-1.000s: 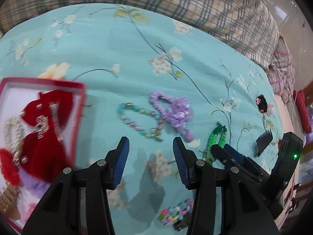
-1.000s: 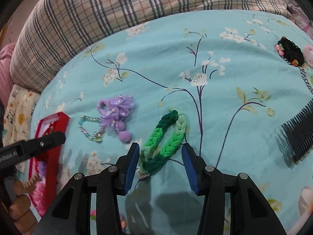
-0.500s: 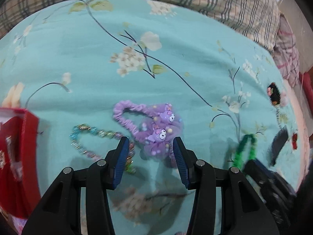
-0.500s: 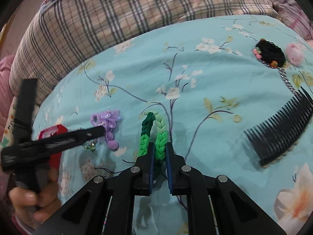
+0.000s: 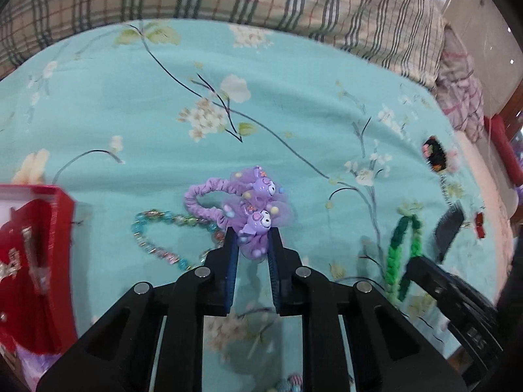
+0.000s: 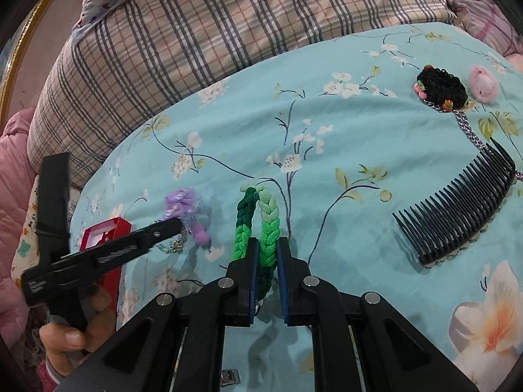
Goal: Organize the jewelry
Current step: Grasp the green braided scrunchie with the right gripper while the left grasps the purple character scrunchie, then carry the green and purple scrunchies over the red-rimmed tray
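Observation:
My left gripper (image 5: 252,238) is shut on the purple hair tie (image 5: 251,202), gripping its cartoon charm end; the tie's loop lies on the teal bedspread. A beaded bracelet (image 5: 160,232) lies just left of it. The red jewelry box (image 5: 62,225) sits at the far left with red items inside. My right gripper (image 6: 267,251) is shut on the green braided hair band (image 6: 261,215), which stretches away on the bedspread. In the right wrist view the left gripper (image 6: 170,227) reaches the purple hair tie (image 6: 183,202) next to the red box (image 6: 104,232).
A black comb (image 6: 457,209) lies to the right. A black hair clip with a chain (image 6: 441,88) and a pink pompom (image 6: 483,81) lie at the far right. A plaid pillow (image 6: 228,26) borders the back. Colourful beads (image 5: 291,382) lie near the bottom edge.
My left gripper moved right from the red box to the purple hair tie and closed on it. My right gripper closed on the green braided band.

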A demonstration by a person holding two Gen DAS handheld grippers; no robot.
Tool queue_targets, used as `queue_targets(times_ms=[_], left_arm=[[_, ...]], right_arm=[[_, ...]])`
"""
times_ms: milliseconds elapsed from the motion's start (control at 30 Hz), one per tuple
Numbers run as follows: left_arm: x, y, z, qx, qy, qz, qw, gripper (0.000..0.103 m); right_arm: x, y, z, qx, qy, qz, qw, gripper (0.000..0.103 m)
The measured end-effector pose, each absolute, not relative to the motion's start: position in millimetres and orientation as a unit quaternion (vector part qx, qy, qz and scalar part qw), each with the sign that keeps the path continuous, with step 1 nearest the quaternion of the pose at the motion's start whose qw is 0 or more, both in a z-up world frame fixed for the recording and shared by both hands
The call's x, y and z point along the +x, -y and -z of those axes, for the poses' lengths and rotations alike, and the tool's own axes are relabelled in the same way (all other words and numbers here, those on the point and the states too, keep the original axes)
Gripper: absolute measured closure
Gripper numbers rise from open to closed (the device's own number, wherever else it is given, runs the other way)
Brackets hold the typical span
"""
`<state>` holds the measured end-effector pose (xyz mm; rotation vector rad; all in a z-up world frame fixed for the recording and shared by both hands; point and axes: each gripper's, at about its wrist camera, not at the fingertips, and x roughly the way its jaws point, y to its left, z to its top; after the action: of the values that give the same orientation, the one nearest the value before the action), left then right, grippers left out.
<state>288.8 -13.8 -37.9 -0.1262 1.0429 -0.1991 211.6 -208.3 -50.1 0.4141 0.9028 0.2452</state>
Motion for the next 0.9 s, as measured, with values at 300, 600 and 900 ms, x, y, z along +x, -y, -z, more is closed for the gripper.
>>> queue_targets(times_ms=[300,600,900], left_arm=[[252,-17,-2,-0.089,-0.465,0.092,0.876,0.088],[216,-50,-18,-0.110,-0.450,0.072,0.884,0.088],[183,-93,-29,-0.135,-0.432,0.047,0.891,0.088]], right_arm=[[202,189,40,0.198,-0.430,-0.137,0.870,0.093],[190,157,29,0.186,-0.429,-0.166,0.868,0.093],[184,118,23,0.170,-0.431,-0.198,0.864,0.093]])
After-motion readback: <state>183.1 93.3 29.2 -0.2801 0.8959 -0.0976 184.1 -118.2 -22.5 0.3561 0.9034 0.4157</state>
